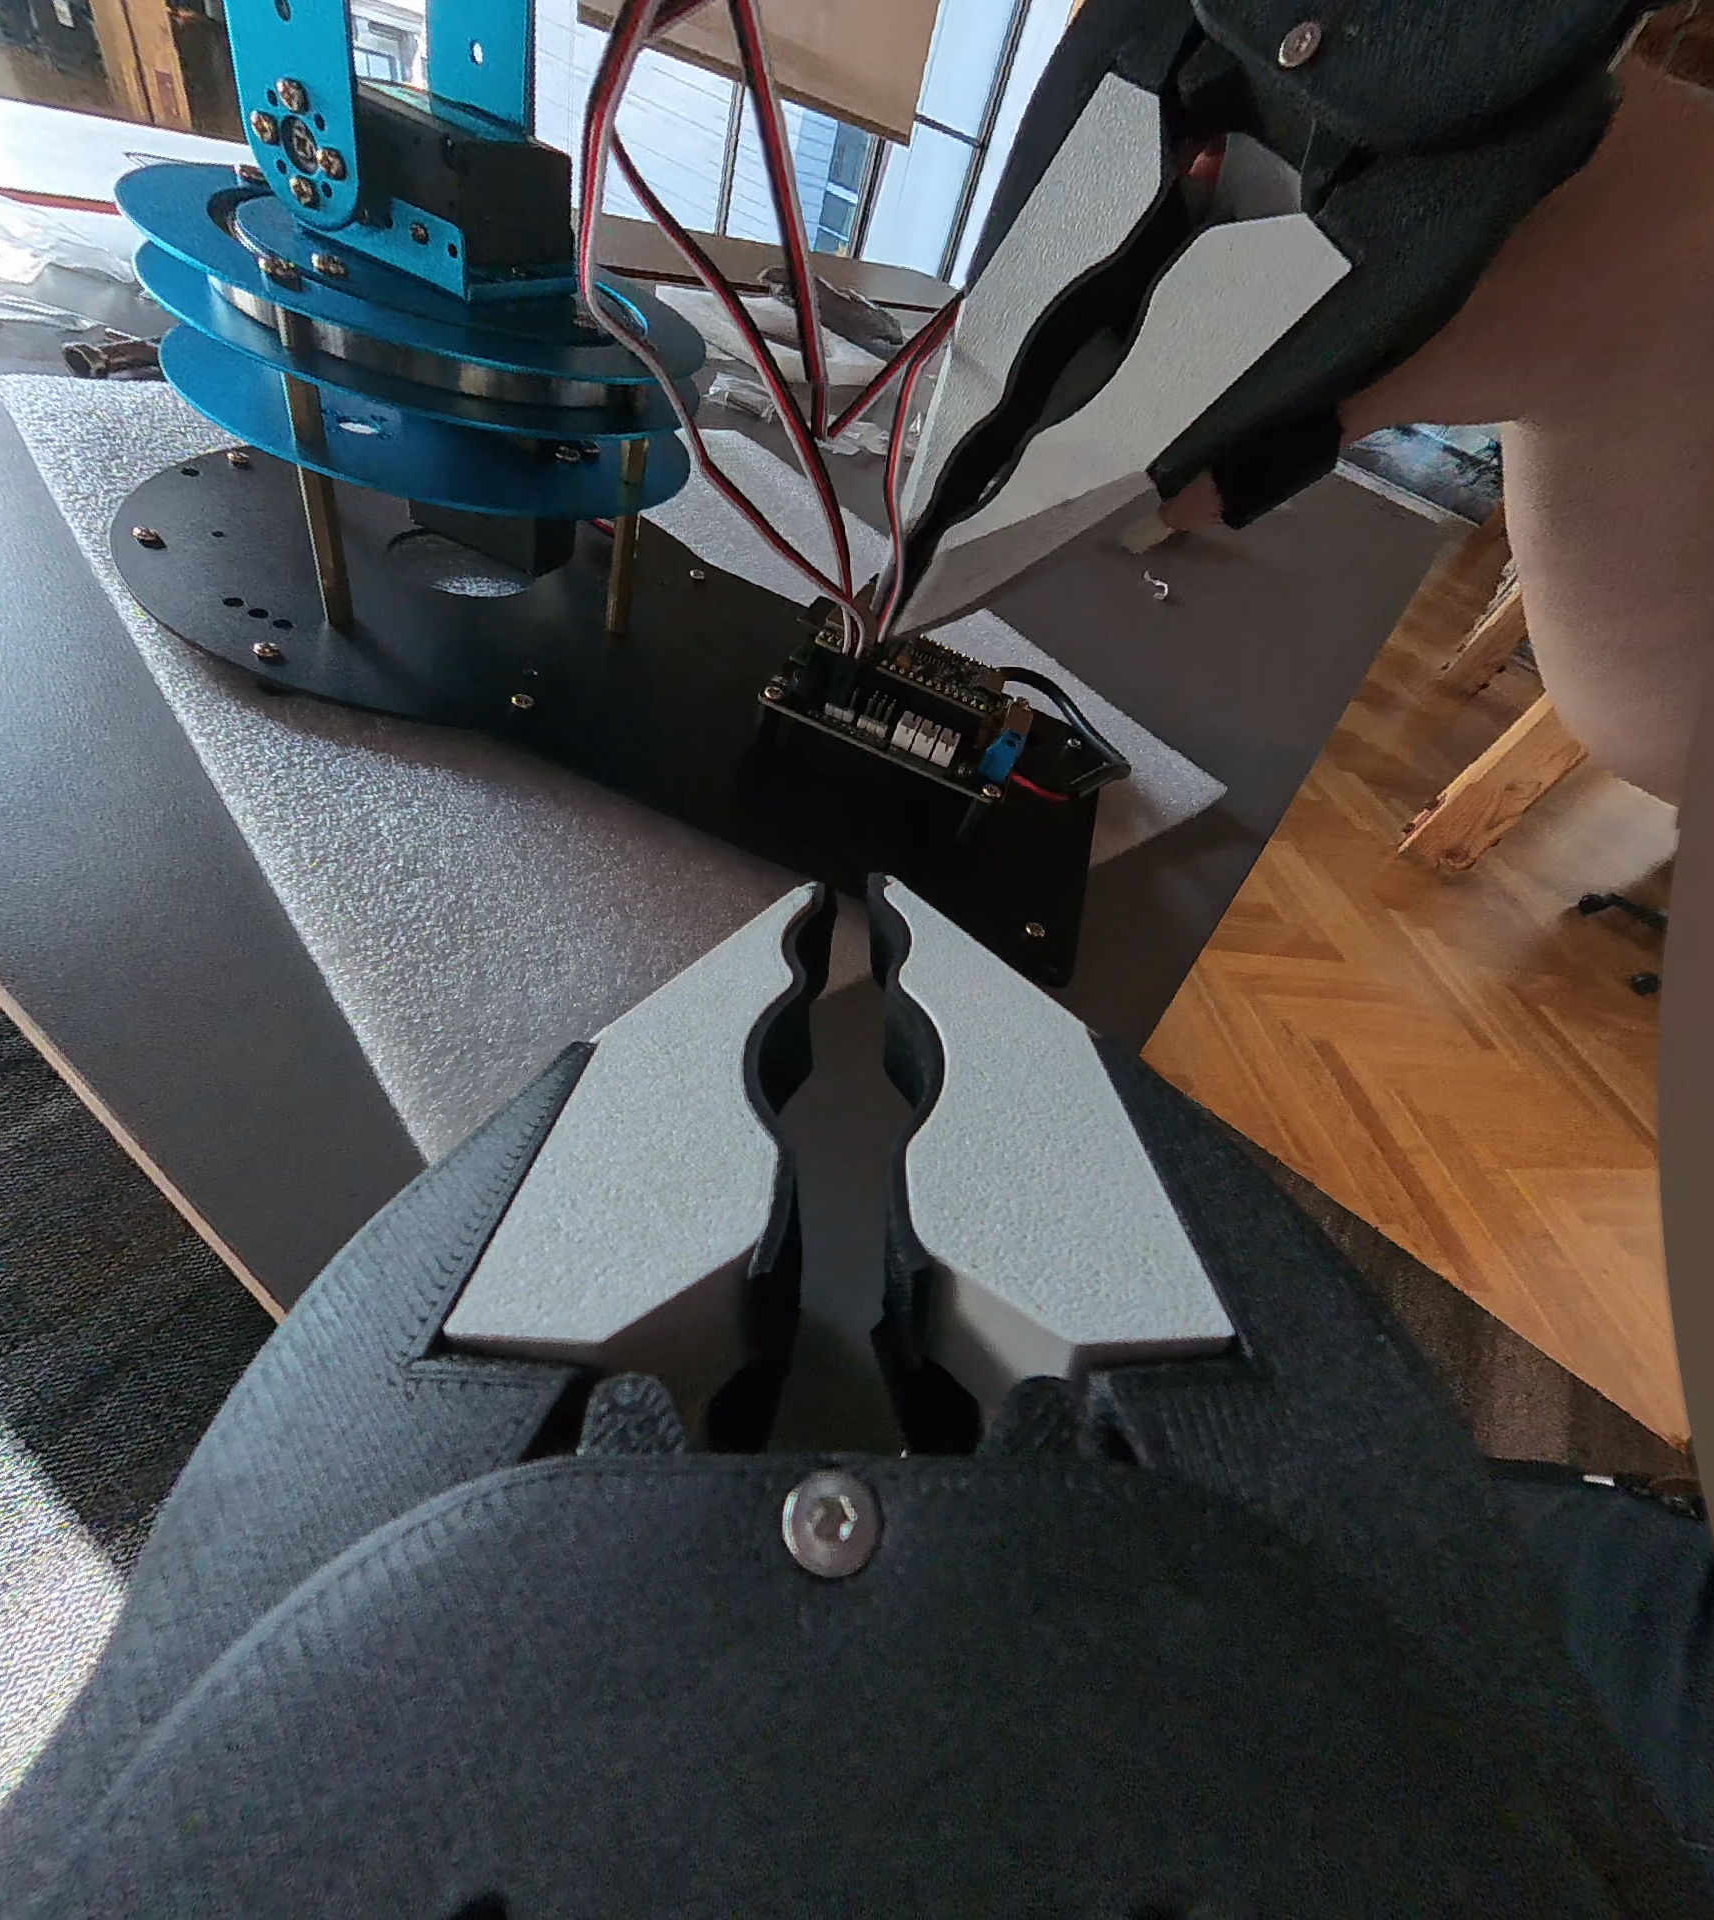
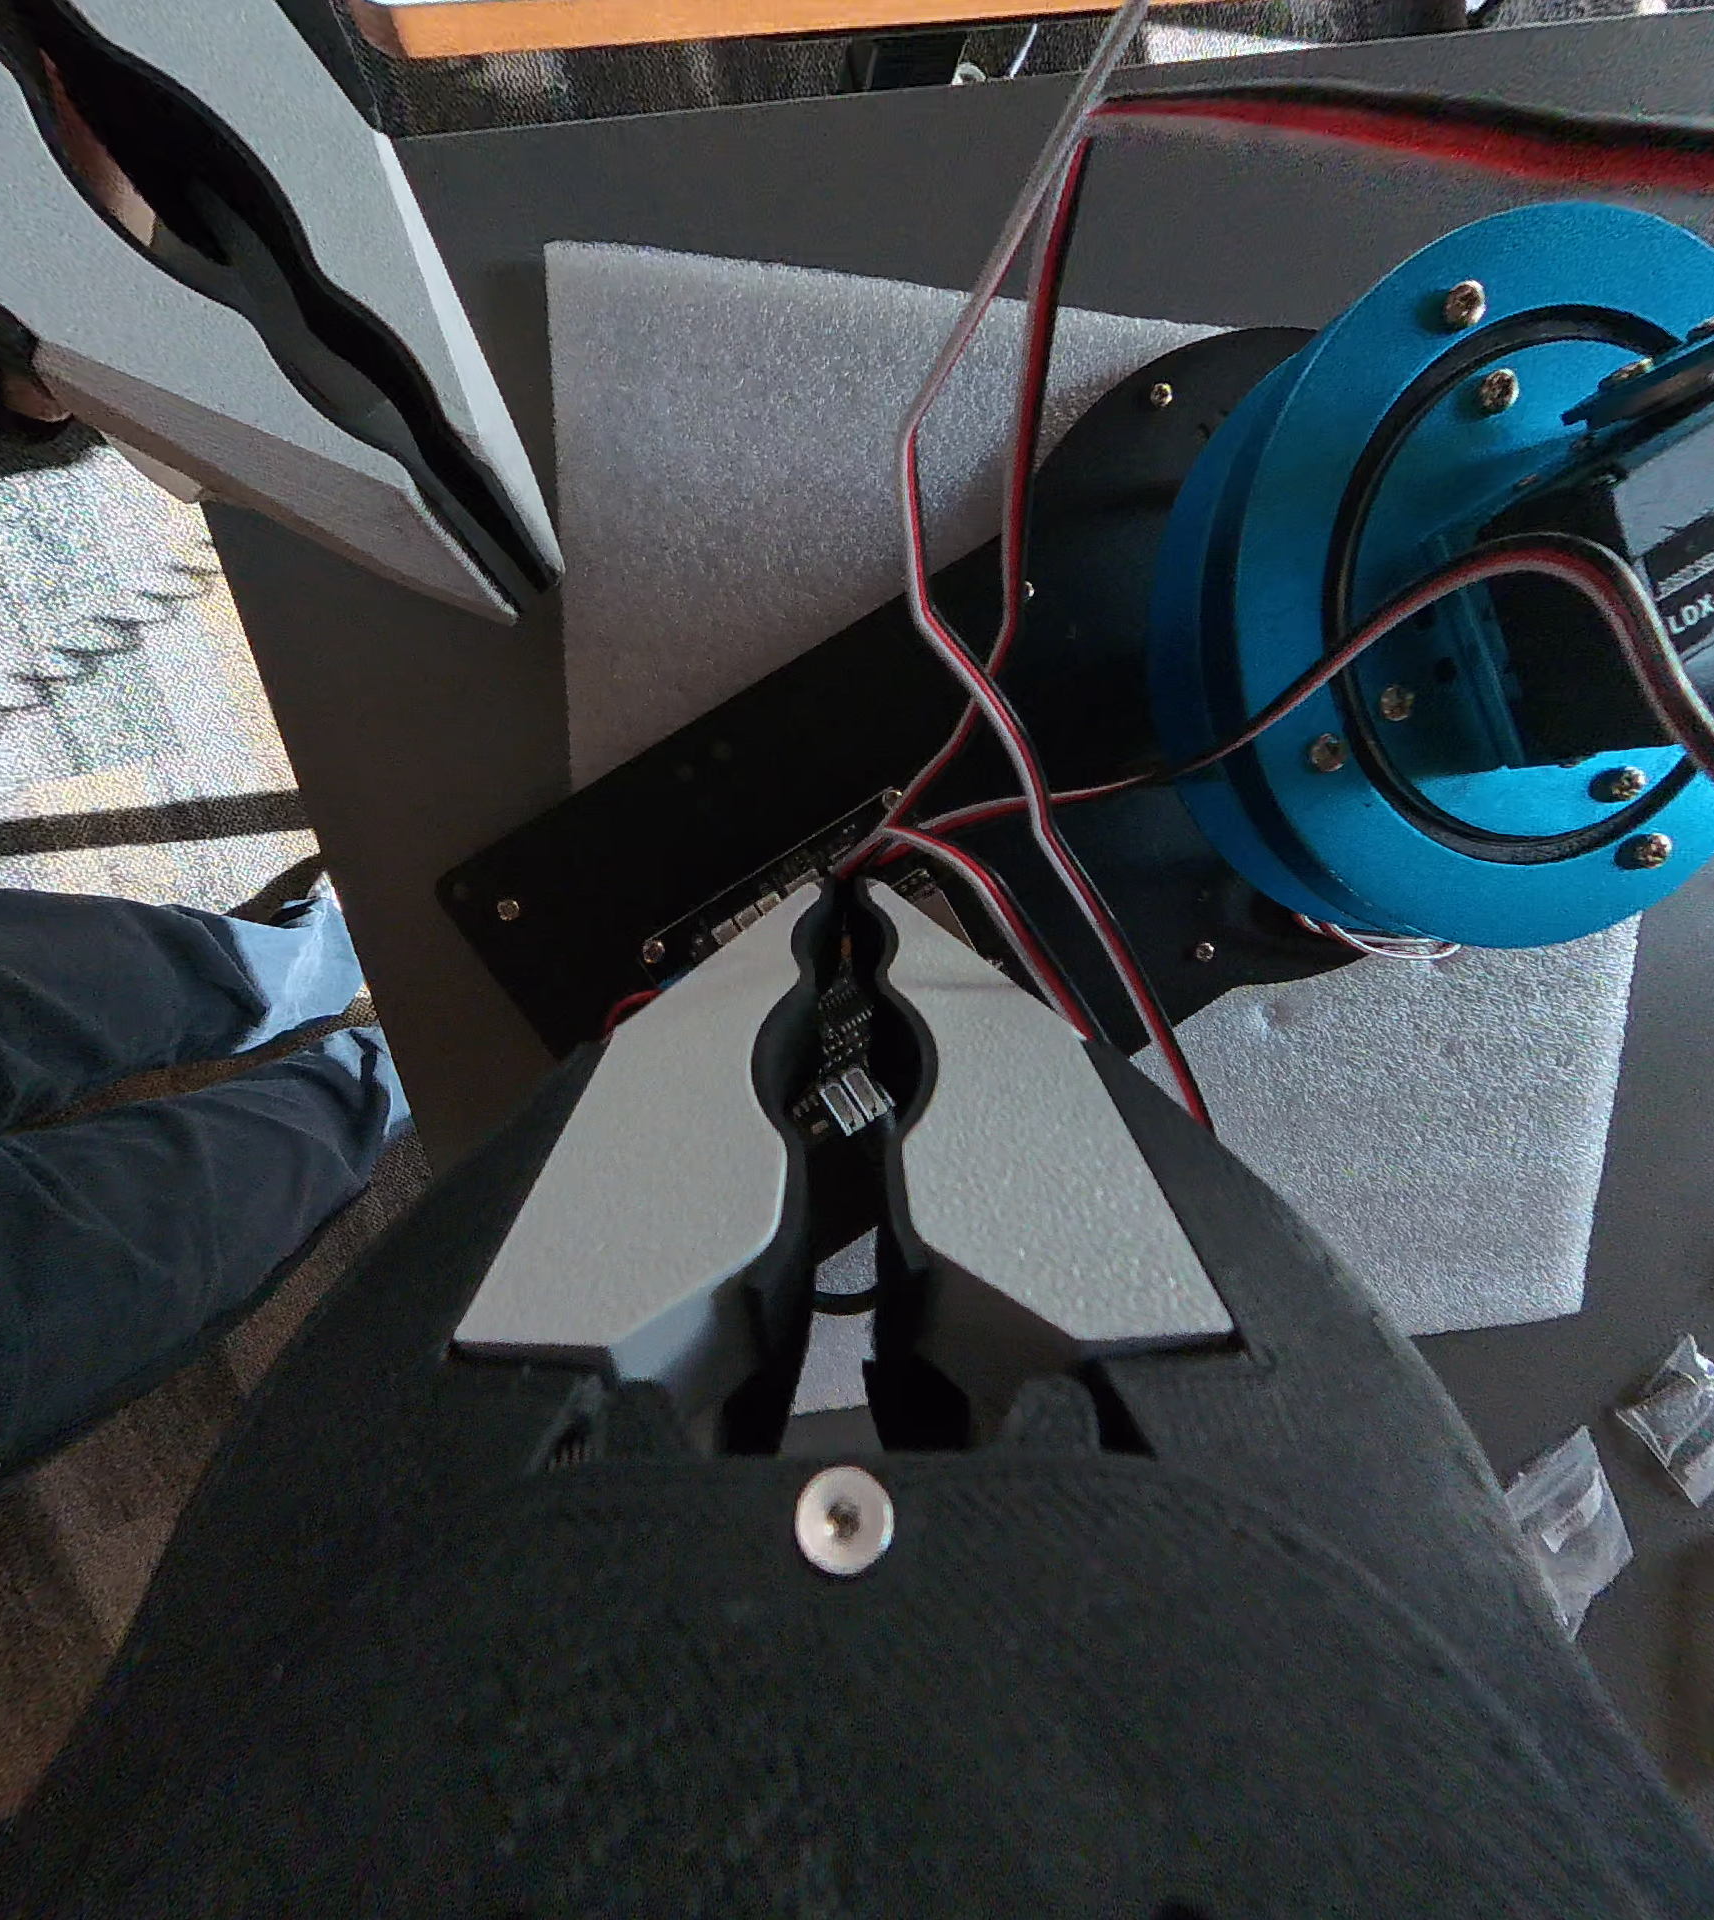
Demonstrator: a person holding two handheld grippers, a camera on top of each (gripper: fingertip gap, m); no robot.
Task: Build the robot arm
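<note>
A: Left wrist view. State of the left gripper?

B: Fingers drawn close, only a slit between the tips, nothing held. Hovered over the near end of the black base plate, above the foam sheet.

A: And the controller board?

B: Lay straight ahead of those fingertips, near but apart, flat on the base plate. Long axis ran crosswise to the fingers, slanting down to the right. Servo wires rose from its far left corner. Blue turntable stood beyond and to the left.

A: Nearer gripper?

B: Right gripper, by far. Came down from the upper right, tips at the wire ends on the board's far edge.

A: Right wrist view. Fingers of the right gripper?

B: Pressed almost together at the tips, right where the servo wires met the board. Could not be told whether a plug was nipped between them.

A: Board's place here?

B: Controller board sat directly beneath the fingers, partly visible through the gap between them. Long axis ran aslant, rising from lower left to upper right. Wires fanned away ahead and rightward toward the blue turntable.

A: Surroundings?

B: Left gripper ahead and to the left, well apart from the board. Small plastic bags off to the right, on the table.
</note>
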